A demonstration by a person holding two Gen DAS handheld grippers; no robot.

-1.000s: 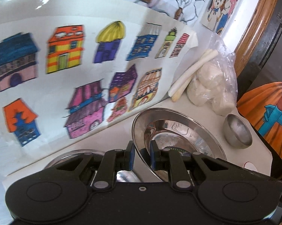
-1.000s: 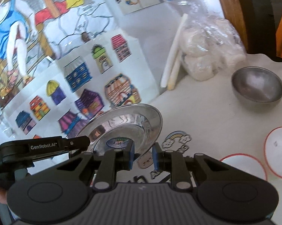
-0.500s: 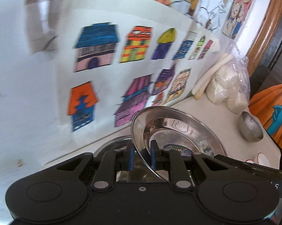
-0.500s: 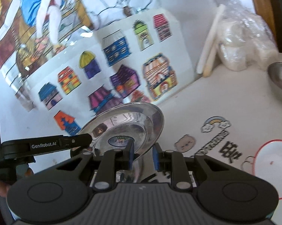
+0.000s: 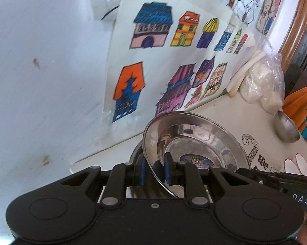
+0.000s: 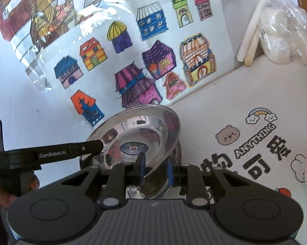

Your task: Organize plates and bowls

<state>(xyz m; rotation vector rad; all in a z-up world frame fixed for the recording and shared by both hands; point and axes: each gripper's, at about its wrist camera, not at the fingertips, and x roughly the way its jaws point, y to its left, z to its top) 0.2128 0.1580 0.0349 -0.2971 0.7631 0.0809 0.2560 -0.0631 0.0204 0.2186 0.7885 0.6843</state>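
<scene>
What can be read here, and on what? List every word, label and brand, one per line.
"GenRobot.AI": on the left gripper's black arm.
"DAS": white letters on a black part at the left wrist view's right edge.
"ANYTHING": on the table mat, under the rainbow, beside large Chinese characters I cannot read for certain.
Round sticker in the steel plate: print too small to read.

Plate (image 5: 196, 140) above another plate (image 5: 136, 155)

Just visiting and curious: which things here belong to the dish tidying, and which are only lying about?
Part of the job:
steel plate, held by both grippers
steel dish beneath it
small steel bowl
white bowls

Lying about:
house drawings
plastic bag
white sticks
</scene>
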